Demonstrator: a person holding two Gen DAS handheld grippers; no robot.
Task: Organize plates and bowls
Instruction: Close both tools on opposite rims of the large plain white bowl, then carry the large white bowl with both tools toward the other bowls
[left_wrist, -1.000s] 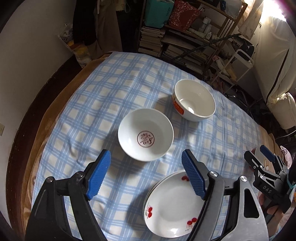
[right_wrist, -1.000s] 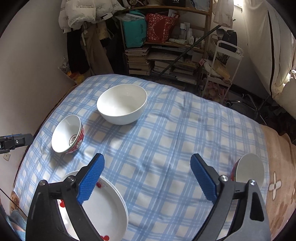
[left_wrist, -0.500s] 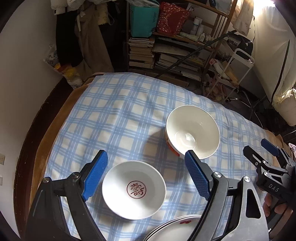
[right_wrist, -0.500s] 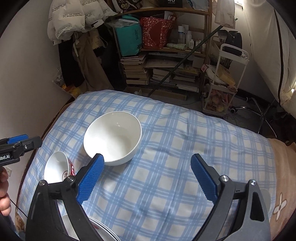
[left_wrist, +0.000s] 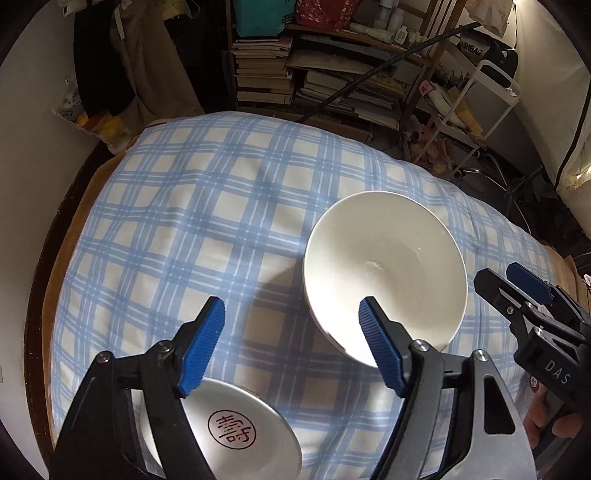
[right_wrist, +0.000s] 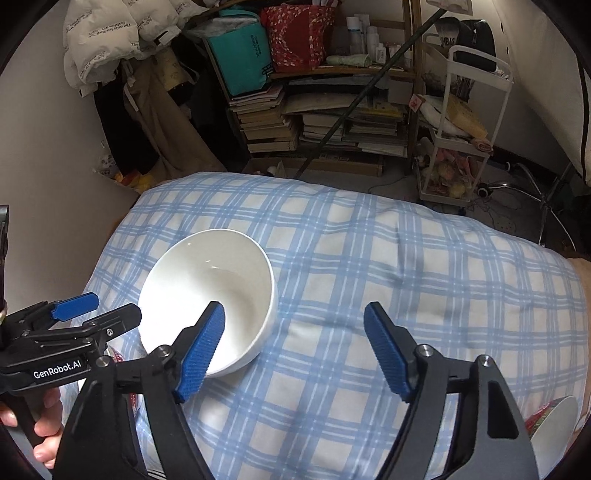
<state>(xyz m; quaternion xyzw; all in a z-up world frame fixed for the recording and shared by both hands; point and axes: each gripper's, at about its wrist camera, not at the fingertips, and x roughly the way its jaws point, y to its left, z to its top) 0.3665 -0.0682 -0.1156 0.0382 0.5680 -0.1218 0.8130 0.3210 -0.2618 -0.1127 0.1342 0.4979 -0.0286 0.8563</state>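
Note:
A large white bowl (left_wrist: 384, 273) (right_wrist: 207, 291) stands on the blue checked cloth (left_wrist: 177, 221). My left gripper (left_wrist: 291, 347) hovers over the bowl's near left rim; its jaws are closing, and its right finger (left_wrist: 380, 350) overlaps the rim without pressing on it. My right gripper (right_wrist: 293, 354) hangs at the bowl's right side, jaws closing, left finger (right_wrist: 201, 350) over the inside, gripping nothing. A small bowl with a red character (left_wrist: 236, 432) lies under the left gripper. Each gripper shows in the other's view: the right gripper (left_wrist: 532, 295) and the left gripper (right_wrist: 85, 314).
Another small red-patterned bowl (right_wrist: 554, 424) sits near the cloth's right edge. Behind the table stand shelves of stacked books (left_wrist: 332, 74) and a white cart (right_wrist: 469, 129). A person's hand (right_wrist: 44, 424) holds the left gripper's handle.
Both grippers have come forward and down towards the large white bowl, which now looks much bigger. The cherry-patterned plate has dropped out of view. Both pairs of jaws stand narrower.

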